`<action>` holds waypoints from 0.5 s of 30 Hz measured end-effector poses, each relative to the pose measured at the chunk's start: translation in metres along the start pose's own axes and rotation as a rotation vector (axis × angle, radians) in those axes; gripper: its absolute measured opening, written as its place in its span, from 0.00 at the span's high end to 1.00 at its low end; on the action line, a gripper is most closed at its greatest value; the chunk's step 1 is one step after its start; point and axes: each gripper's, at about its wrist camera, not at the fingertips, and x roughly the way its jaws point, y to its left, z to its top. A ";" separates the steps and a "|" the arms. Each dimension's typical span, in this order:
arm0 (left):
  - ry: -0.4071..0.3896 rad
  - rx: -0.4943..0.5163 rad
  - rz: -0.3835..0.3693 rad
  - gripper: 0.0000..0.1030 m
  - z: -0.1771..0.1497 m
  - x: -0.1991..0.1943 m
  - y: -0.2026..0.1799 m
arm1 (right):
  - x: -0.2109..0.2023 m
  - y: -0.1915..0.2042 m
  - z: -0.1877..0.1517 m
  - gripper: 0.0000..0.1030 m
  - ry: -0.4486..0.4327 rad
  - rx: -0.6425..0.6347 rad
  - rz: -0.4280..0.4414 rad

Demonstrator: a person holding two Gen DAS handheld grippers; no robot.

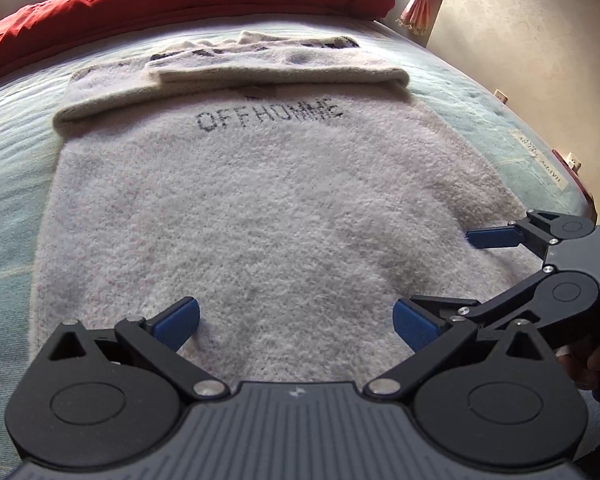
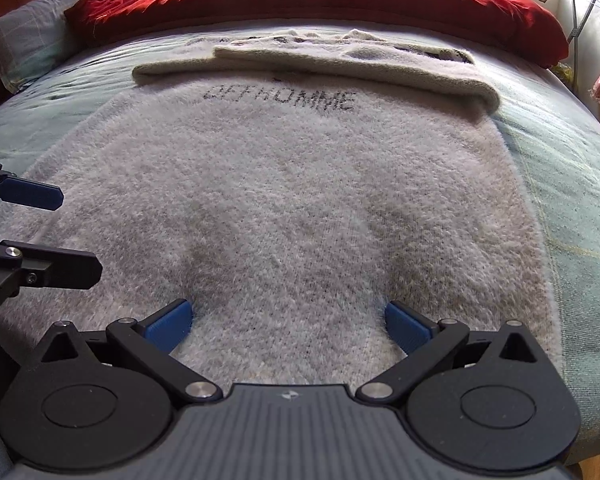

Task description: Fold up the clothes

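Observation:
A fluffy off-white sweater [image 1: 260,208] lettered "OFFHOMME" lies flat on the bed, with its sleeves [image 1: 276,70] folded across the far end. My left gripper [image 1: 296,322] stands open over the near hem, nothing between its blue pads [image 1: 178,322]. Just to its right, my right gripper [image 1: 460,270] is open too, above the sweater's near right corner. The right wrist view shows the same sweater [image 2: 300,200] and folded sleeves [image 2: 340,68]. There my right gripper [image 2: 288,322] is open low over the hem, and my left gripper [image 2: 48,232] is open at the left edge.
The bed has a pale green sheet [image 1: 12,184] and a red duvet [image 2: 320,0] bunched along the far side. A grey pillow [image 2: 28,40] lies far left. A wall [image 1: 540,40] runs close along the right. A hand [image 1: 596,360] holds the right gripper.

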 end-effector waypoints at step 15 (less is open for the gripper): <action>0.003 -0.089 -0.064 0.01 -0.040 -0.027 0.007 | -0.002 -0.001 -0.008 0.00 -0.048 -0.006 0.009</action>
